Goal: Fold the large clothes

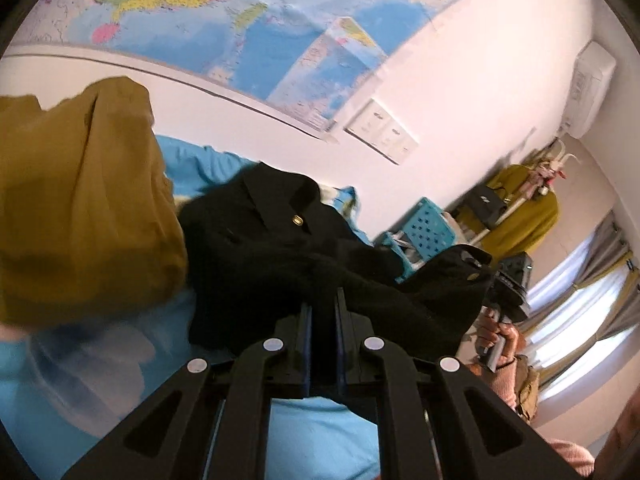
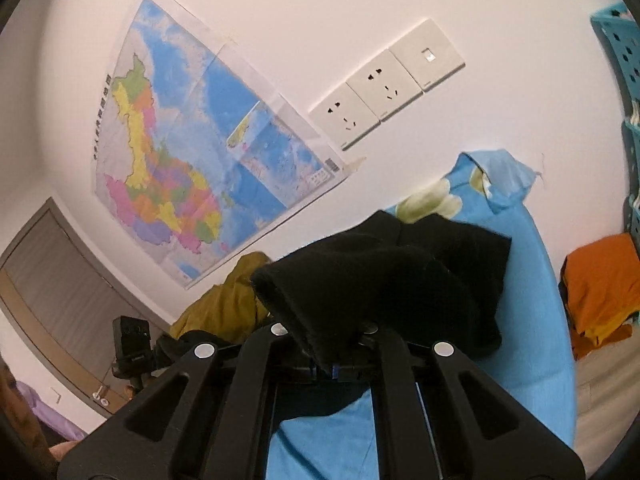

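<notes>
Left claw (image 1: 322,304) and right claw (image 2: 334,368) each clench the black coat (image 1: 280,248), stretched sideways between them above the blue bedsheet (image 2: 532,300)

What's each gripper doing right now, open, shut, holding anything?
Left gripper: shut on the black coat, fingers pinching its edge.
Right gripper: shut on the black coat, fabric draped over its fingers.

A white wall (image 2: 320,8) carries a colourful map (image 2: 192,152) and sockets (image 2: 384,92). Daylight glows through curtains (image 1: 592,320).
</notes>
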Demonstrator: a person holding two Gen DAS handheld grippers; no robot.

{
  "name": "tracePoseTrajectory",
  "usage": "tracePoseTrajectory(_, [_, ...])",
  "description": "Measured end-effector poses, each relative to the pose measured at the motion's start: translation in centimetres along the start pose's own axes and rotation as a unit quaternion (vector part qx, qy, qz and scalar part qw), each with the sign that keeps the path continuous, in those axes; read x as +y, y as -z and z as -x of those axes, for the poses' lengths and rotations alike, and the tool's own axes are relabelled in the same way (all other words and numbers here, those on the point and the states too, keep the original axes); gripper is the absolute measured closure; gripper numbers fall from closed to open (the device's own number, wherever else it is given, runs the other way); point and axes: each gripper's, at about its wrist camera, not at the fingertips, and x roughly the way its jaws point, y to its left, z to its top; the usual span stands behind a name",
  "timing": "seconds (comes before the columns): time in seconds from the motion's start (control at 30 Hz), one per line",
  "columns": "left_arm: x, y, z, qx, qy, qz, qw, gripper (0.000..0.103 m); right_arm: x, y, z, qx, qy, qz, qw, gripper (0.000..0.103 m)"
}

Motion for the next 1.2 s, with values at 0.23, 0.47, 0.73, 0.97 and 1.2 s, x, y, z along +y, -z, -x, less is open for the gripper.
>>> tracePoseTrajectory(0.23, [2.3,-5.4,-3.1,0.015,-0.046,0.019,0.9987,0.095,-1.8,-3.5,-3.9,0.01,0.021,-0.033,0.999,0.099])
tracePoseTrajectory(0.47, [4.2,-9.8,-7.4,0.034,-0.101,0.016,0.9942,0.095,-4.4,-6.6,-8.4,0.031,0.047,-0.061,0.997,0.099])
tracePoseTrajectory(0.73, [7.9,-13.4,-13.2,0.068,-0.153,0.053,0.9844,0.089,-9.7,-8.1,-15.2,0.083,0.115,-0.116,0.983,0.097])
tracePoseTrajectory(0.97, [8.3,-13.3,-14.7,0.065,-0.197,0.016,0.9782,0.049,-13.1,-6.9,-18.7,0.12,0.143,-0.135,0.973,0.09])
tracePoseTrajectory(1.2, [0.4,-8.6,-12.8,0.044,-0.151,-0.155,0.9753,0.033,-9.5,-7.2,-15.0,0.065,0.129,-0.069,0.987,0.025])
